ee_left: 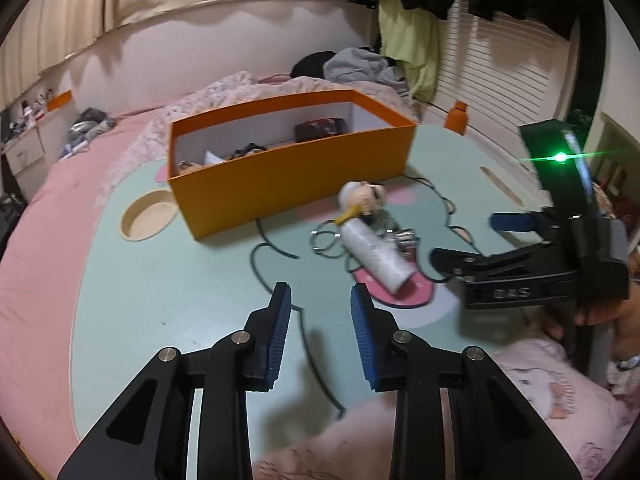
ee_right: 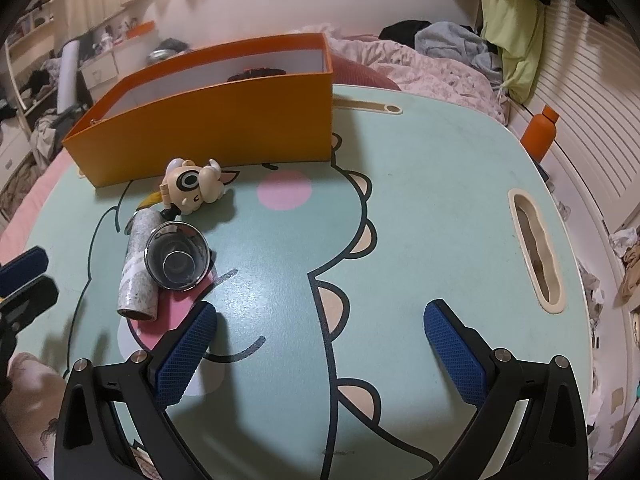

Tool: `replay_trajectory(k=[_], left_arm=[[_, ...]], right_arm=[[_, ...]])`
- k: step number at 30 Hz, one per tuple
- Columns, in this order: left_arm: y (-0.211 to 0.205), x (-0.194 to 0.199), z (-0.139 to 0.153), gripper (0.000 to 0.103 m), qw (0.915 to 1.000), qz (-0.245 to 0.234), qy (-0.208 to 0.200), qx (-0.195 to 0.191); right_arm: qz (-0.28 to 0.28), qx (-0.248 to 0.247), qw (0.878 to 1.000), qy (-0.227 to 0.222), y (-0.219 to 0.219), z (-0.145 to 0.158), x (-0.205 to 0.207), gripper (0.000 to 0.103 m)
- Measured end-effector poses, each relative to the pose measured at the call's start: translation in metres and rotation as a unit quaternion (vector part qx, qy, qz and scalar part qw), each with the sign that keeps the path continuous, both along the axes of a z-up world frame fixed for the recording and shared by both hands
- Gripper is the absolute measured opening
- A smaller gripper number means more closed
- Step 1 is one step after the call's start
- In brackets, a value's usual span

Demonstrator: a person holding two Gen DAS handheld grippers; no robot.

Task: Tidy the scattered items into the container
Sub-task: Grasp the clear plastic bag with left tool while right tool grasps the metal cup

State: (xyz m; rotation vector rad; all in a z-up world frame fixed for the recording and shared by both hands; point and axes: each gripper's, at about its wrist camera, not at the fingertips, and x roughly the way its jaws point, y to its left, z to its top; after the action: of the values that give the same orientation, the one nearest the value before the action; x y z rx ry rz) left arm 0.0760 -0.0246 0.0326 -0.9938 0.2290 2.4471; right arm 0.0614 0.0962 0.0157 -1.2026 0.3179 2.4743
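Observation:
An orange box (ee_left: 288, 176) (ee_right: 208, 128) stands open at the back of the mint dinosaur table (ee_left: 160, 280) (ee_right: 420, 200), with a dark case (ee_left: 320, 130) and small items inside. In front of it lie a cream figurine (ee_left: 362, 196) (ee_right: 192, 190), a white glittery tube (ee_left: 376, 258) (ee_right: 138, 264), a shiny cup (ee_right: 178, 256) and wire rings (ee_left: 324, 240). My left gripper (ee_left: 320, 290) hovers short of the tube, jaws narrowly apart and empty. My right gripper (ee_right: 320, 312) (ee_left: 466, 240) is wide open and empty, to the right of the tube.
The table rests on a pink bed. It has a round cup recess (ee_left: 148, 220) at the left and a long slot (ee_right: 536, 252) at the right. An orange bottle (ee_right: 540, 136) stands beyond the right edge. Clothes are piled behind the box.

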Motion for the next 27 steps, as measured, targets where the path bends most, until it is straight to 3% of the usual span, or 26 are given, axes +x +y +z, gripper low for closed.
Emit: replay_trajectory(k=[2,3,7,9,11,12,16,19,22,27], left_arm=[[0.002,0.002,0.001,0.033,1.0,0.001,0.006,0.001],[0.001,0.002,0.002,0.032,0.9999,0.005,0.011,0.004],[-0.006,0.002,0.004,0.012,0.9993,0.019,0.019,0.026],[-0.011,0.0,0.003,0.012,0.9983,0.042,0.022,0.033],[-0.018,-0.001,0.003,0.012,0.9957,0.079,0.031,0.036],[-0.023,-0.002,0.003,0.01,0.994,0.096,0.036,0.038],[-0.027,-0.007,-0.003,0.01,0.9929,0.108,0.036,0.034],[-0.022,-0.005,-0.006,0.01,0.994,0.097,0.04,0.03],[-0.023,-0.006,-0.008,0.01,0.9938,0.101,0.037,0.03],[-0.028,-0.01,-0.012,0.014,0.9932,0.109,0.022,0.036]], right_arm=[[-0.009,0.003,1.0,0.005,0.001,0.001,0.002,0.098],[-0.013,0.004,1.0,0.009,0.002,0.003,0.004,0.09],[-0.015,0.011,1.0,0.024,0.0,0.008,0.008,0.065],[-0.011,0.014,0.999,0.029,-0.003,0.011,0.008,0.039],[-0.01,0.017,0.999,0.035,-0.005,0.012,0.009,0.024],[-0.011,0.017,0.999,0.038,-0.005,0.013,0.01,0.021],[-0.008,0.013,0.996,0.086,-0.007,0.027,0.023,0.021],[0.029,0.0,0.992,0.122,-0.017,0.037,0.029,0.022],[0.085,-0.03,0.989,0.118,-0.029,0.036,0.024,0.034],[0.109,-0.031,0.987,0.116,-0.039,0.042,0.013,0.039]])
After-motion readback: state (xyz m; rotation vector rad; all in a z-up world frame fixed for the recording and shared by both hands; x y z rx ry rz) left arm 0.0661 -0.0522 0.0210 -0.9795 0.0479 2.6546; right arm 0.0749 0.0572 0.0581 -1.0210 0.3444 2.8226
